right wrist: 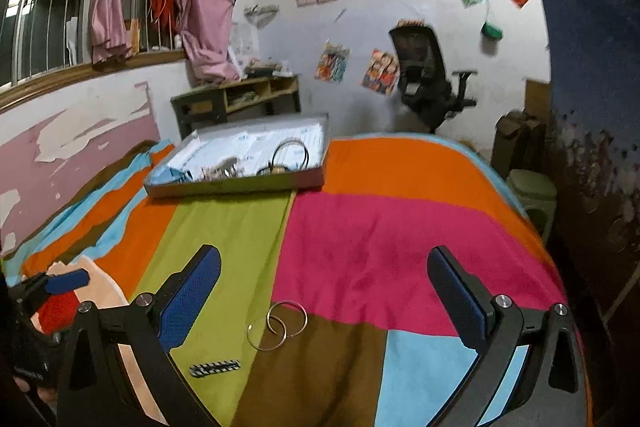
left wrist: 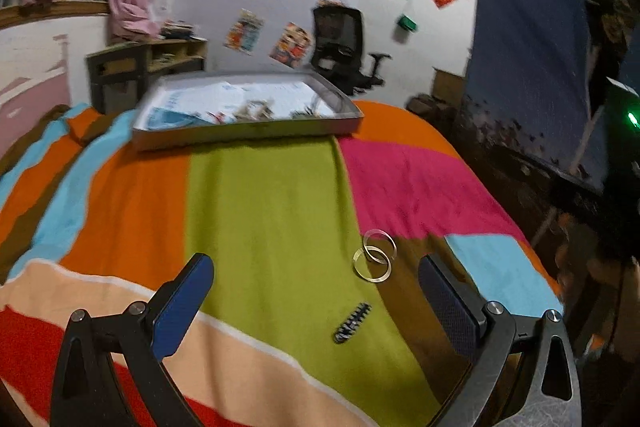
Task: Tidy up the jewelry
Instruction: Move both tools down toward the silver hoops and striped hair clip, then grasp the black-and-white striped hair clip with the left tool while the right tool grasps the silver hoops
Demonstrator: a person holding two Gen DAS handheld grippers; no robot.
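Two thin silver bangles (right wrist: 277,325) lie overlapped on the striped blanket (right wrist: 380,251), at the seam of green and brown. A small dark hair clip (right wrist: 215,367) rests just beside them on the green stripe. The shallow tray (right wrist: 240,187) sits well apart at the far end, already holding rings and small pieces. Your left gripper (left wrist: 316,303) is spread wide, empty, above the blanket. Your right gripper (right wrist: 324,297) is likewise wide and empty.
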